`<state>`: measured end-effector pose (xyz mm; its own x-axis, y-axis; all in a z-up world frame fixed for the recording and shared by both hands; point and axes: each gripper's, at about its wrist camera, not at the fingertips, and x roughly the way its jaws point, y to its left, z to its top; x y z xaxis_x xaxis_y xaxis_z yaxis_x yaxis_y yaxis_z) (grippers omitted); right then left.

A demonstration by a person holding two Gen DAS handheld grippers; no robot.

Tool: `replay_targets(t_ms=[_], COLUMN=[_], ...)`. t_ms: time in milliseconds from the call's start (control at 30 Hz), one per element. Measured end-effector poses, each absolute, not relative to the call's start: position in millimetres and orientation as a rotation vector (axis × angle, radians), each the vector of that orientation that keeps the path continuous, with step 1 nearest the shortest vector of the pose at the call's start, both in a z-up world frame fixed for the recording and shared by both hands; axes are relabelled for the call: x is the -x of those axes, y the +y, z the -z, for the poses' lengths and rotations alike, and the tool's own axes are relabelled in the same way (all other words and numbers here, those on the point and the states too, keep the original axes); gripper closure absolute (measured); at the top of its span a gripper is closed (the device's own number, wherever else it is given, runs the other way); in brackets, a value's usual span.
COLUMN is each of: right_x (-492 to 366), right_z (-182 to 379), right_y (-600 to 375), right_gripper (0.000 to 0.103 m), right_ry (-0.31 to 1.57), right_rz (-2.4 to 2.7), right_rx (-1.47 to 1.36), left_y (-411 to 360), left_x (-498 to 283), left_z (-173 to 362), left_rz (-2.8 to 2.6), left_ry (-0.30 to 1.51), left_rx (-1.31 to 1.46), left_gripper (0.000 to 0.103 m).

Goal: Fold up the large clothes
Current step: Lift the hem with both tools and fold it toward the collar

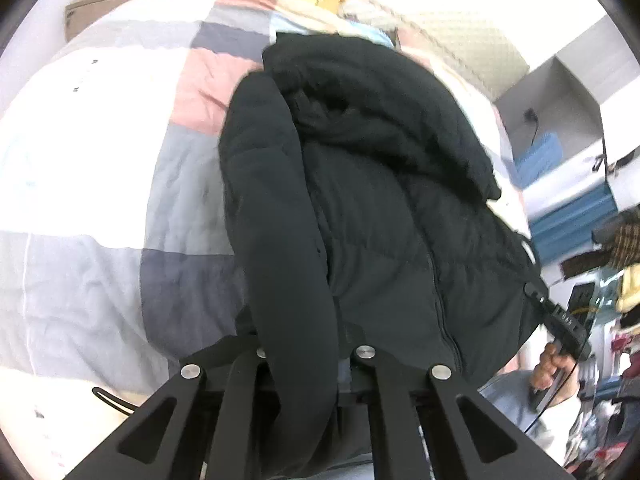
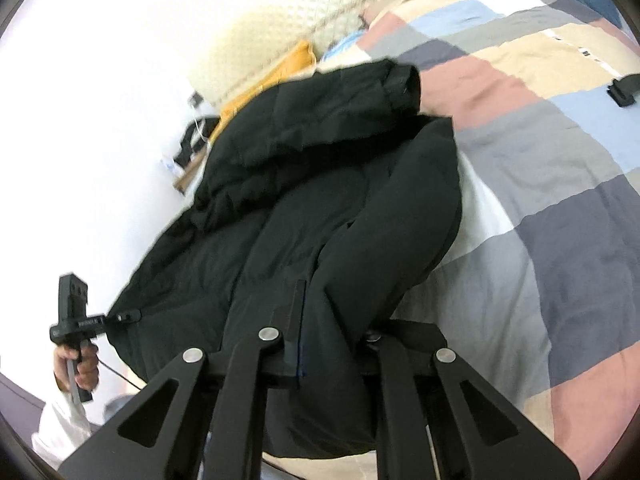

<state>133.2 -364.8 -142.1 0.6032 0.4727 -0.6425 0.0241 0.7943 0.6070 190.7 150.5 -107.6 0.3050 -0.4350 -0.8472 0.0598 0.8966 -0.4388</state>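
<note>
Black padded jacket (image 1: 372, 208) lies bunched on the bed's patchwork quilt (image 1: 92, 184), its near hem drawn up off the cover between the two hand-held tools. Left gripper (image 1: 308, 354) is closed on a sleeve and hem fold that drapes back over its fingers, while the right gripper (image 2: 332, 332) is likewise pinched shut on the hem at the other side. Beyond the jacket a quilted cream headboard (image 2: 340, 12) backs the bed.
</note>
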Motion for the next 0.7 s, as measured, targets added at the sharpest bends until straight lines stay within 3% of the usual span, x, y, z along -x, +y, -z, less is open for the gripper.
replay_targets(t_ms=[700], right_x=[-33.3], right_z=[44.4], right_y=[-394.4], right_gripper=[0.093], right_ry=[0.597], right_rz=[-0.372], right_rx=[-0.745], left_y=[182.7], left_x=[-61.5], left_z=[-2.9], left_rz=[0.338], left_ry=[0.994], left_rx=[0.417], left_gripper=[0.098])
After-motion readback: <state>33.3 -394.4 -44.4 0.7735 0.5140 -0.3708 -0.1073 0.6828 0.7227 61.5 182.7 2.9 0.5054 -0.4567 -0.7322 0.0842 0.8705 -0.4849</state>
